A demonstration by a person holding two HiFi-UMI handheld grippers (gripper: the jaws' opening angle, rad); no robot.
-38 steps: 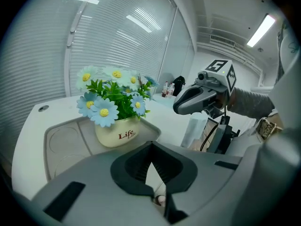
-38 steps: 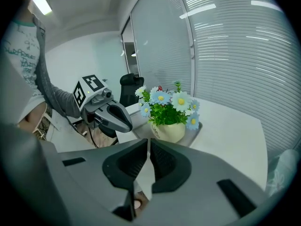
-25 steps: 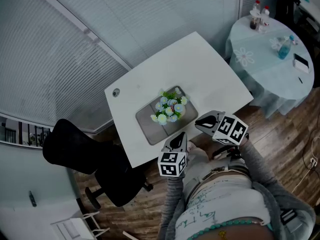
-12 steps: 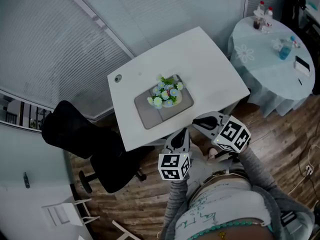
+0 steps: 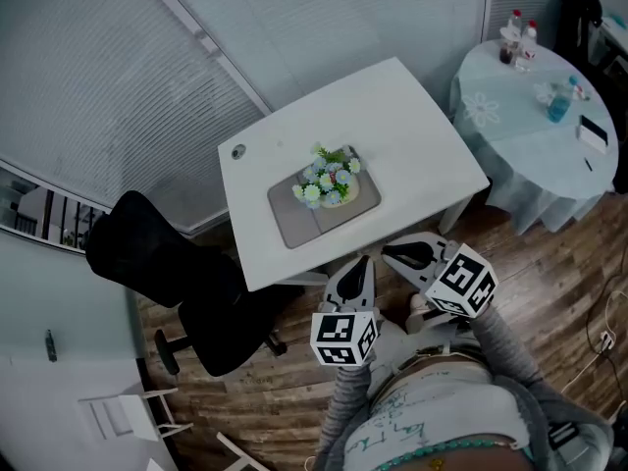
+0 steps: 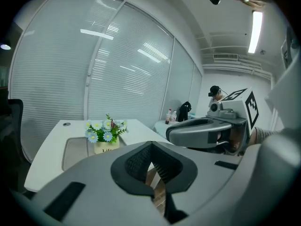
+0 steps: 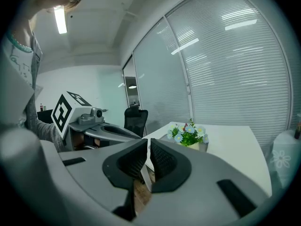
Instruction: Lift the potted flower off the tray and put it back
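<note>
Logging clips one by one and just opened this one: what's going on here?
A person stands short of the white table with a claw in each hand. The left claw and right claw are both shut and empty, held off the table's near edge. The potted flower sits on the grey tray, with nothing touching it.

I see the potted flower (image 5: 329, 177) standing upright on the tray (image 5: 292, 222); a small cream pot, white and pale blue daisies over green leaves; it fills the tray's right half; the tray is grey, rectangular, round-cornered, flat on the white table (image 5: 392, 116).
</note>
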